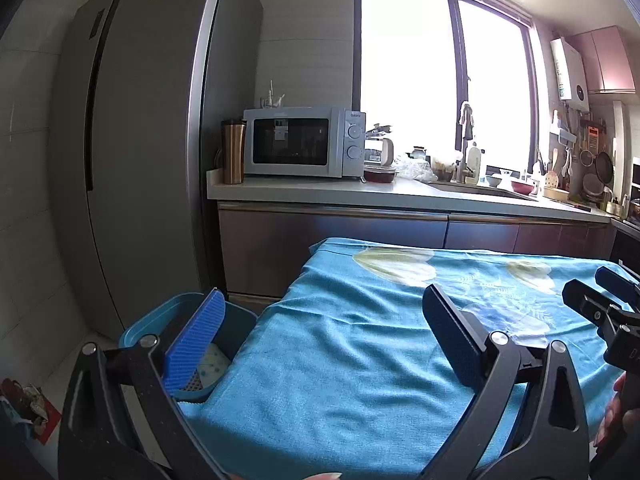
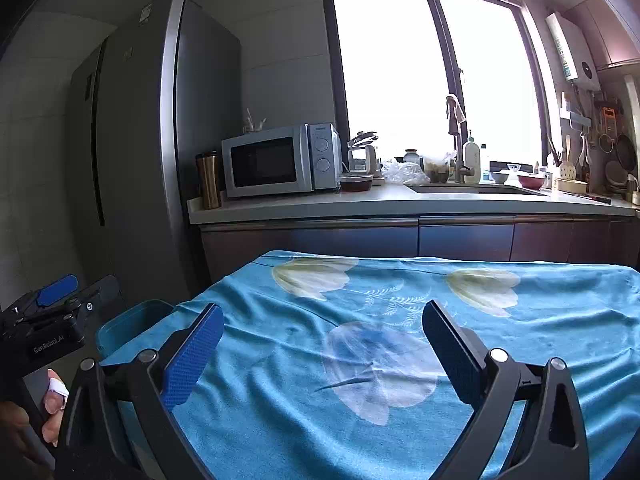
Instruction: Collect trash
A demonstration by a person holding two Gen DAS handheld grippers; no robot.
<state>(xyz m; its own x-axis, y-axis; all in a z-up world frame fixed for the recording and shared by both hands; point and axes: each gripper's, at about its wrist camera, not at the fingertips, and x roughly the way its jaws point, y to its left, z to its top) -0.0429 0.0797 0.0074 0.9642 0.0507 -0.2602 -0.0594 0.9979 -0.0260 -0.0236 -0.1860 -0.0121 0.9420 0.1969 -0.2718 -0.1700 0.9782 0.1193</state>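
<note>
Left gripper [image 1: 324,332] and right gripper [image 2: 324,344] both spread wide, empty, above blue-clothed surface [image 2: 520,320]; blue bin [image 1: 168,316] beside its left edge.

The cloth [image 2: 400,360] over the table looked like soft, matt towelling, faintly fuzzy and rumpled into folds, printed with pale flowers. Just beside the cloth's left edge a bin [image 1: 168,316] showed smooth, slightly glossy blue plastic, and the gripper fingers [image 1: 200,344] above the cloth carried ribbed, matt blue rubbery pads on black, finely speckled matt frames with shiny metal rivets. Beyond the cloth the fridge [image 1: 152,120] had a brushed, satin metal skin, the worktop [image 2: 360,204] a smooth pale sheen, the tumbler [image 1: 233,151] polished coppery metal.
</note>
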